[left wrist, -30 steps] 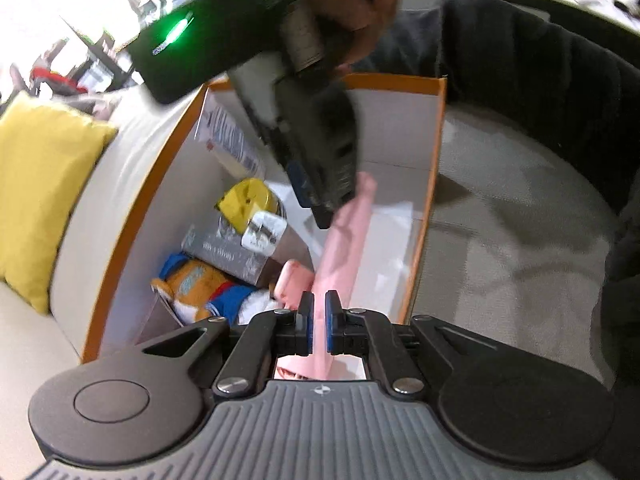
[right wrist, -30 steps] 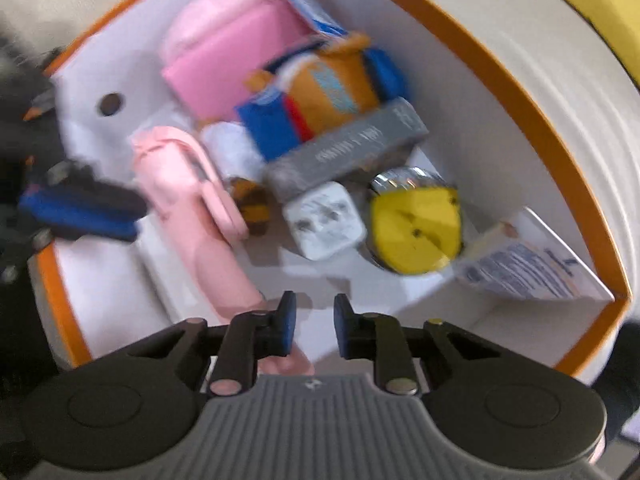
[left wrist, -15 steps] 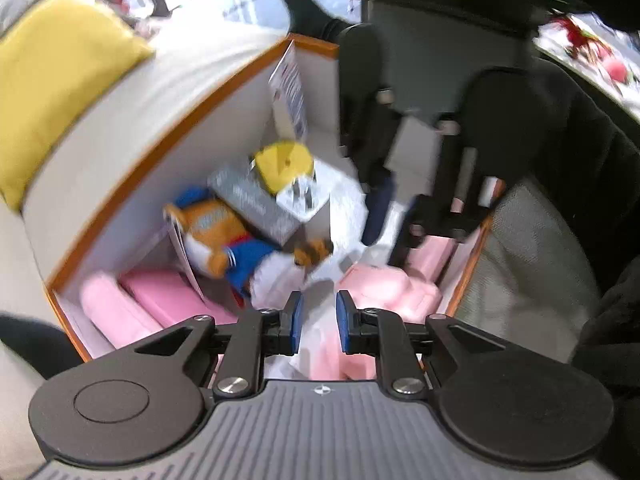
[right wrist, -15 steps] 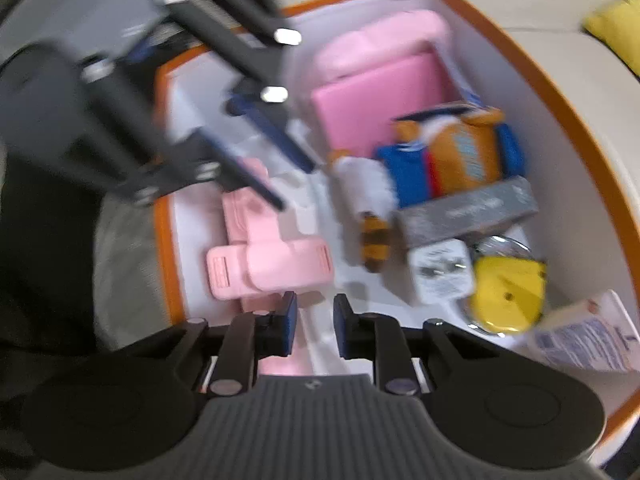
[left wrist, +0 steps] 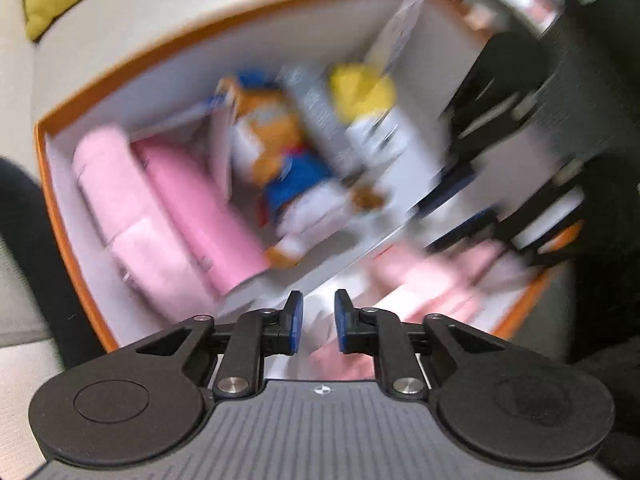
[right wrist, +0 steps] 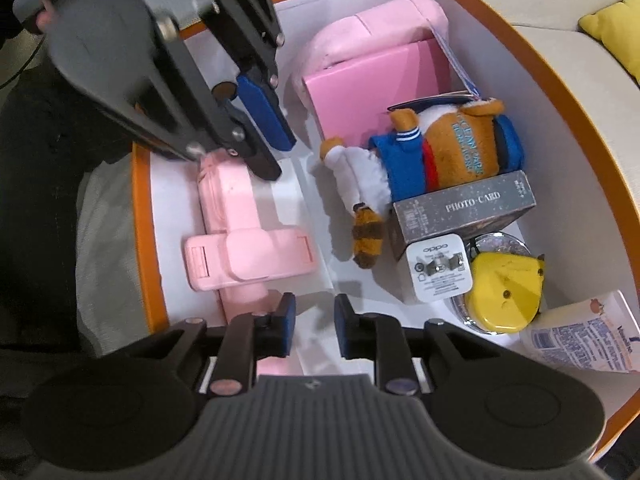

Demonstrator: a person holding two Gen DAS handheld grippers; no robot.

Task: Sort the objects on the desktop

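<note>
Pink phone holder lies by the box's left wall under the left tool; both tools nearly closed, empty, the left's jaws just narrowing; left view blurred.

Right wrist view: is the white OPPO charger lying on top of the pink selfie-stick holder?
No. The white OPPO charger sits beside the grey photo-card box, apart from the pink selfie-stick holder.

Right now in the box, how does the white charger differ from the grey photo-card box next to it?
The white charger is a small squarish block with metal prongs facing up; the grey photo-card box is longer and flatter, lying on its side. The charger reads OPPO; the box reads PHOTO-CARD. The charger sits beside the yellow round thing; the grey box lies against the stuffed toy. Both rest in the orange-rimmed box.
</note>
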